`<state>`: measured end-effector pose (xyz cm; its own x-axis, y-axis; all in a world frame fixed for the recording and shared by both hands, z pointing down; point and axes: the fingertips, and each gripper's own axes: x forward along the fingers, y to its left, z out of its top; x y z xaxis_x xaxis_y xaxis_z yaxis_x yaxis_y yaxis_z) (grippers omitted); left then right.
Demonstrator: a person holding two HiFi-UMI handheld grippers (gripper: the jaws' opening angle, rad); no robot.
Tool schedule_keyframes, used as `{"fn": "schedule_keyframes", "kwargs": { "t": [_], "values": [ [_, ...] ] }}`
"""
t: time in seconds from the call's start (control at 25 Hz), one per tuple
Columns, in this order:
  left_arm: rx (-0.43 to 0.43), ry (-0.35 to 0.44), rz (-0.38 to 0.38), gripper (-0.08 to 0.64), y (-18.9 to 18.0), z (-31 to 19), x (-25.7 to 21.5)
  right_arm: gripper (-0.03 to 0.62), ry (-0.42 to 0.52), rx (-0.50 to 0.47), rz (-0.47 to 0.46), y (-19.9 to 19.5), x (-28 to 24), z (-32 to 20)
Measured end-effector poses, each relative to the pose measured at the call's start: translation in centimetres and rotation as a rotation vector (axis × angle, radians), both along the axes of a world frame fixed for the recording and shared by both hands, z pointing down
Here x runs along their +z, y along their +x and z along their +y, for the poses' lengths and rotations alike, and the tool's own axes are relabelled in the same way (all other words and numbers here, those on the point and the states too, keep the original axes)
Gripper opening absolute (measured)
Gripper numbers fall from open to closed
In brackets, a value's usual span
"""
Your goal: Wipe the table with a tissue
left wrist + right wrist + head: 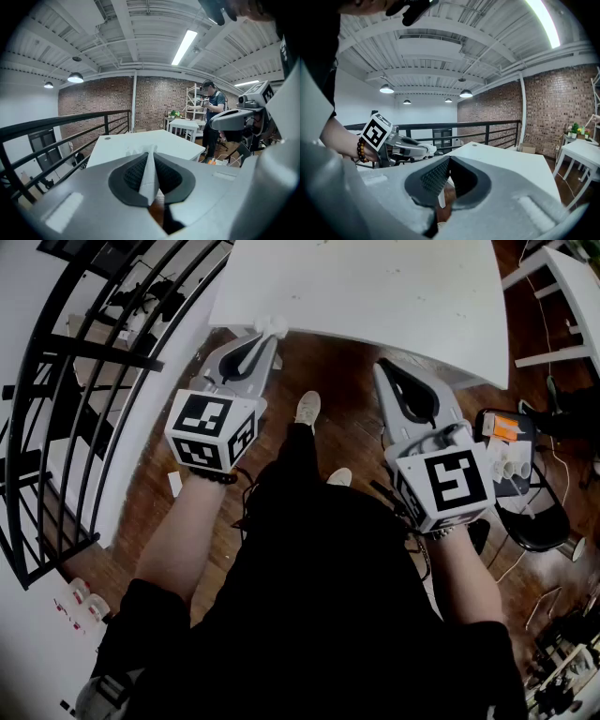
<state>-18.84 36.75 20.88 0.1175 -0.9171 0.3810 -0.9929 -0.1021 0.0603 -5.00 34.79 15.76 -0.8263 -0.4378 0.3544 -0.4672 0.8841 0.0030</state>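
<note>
The white table (375,287) stands in front of me, its near edge just past both grippers. My left gripper (266,336) is held in the air at the table's near left corner, shut on a white tissue (275,326) that bunches out past its tip. In the left gripper view the tissue (150,173) runs as a folded strip between the closed jaws, with the table (140,140) beyond. My right gripper (383,367) hangs below the table's front edge, shut with nothing in it. The right gripper view shows the left gripper (423,149) and its tissue (431,149).
A black railing (84,381) runs along the left. A black chair (525,512) with small items on it stands at the right, and a second white table (562,296) at the far right. Another person (213,119) stands beyond the table. The floor is wood.
</note>
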Motion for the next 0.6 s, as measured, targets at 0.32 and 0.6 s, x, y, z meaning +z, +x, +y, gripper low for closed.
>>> {"fn": "schedule_keyframes", "kwargs": {
  "t": [0.32, 0.6],
  "values": [
    [0.026, -0.056, 0.009, 0.023, -3.5, -3.9, 3.0, -0.012, -0.028, -0.021, 0.016, -4.0, 2.1, -3.4],
    [0.063, -0.134, 0.009, 0.023, -4.4, -6.8, 7.5, -0.012, -0.082, -0.005, 0.064, -5.4, 5.3, -6.0]
  ]
}}
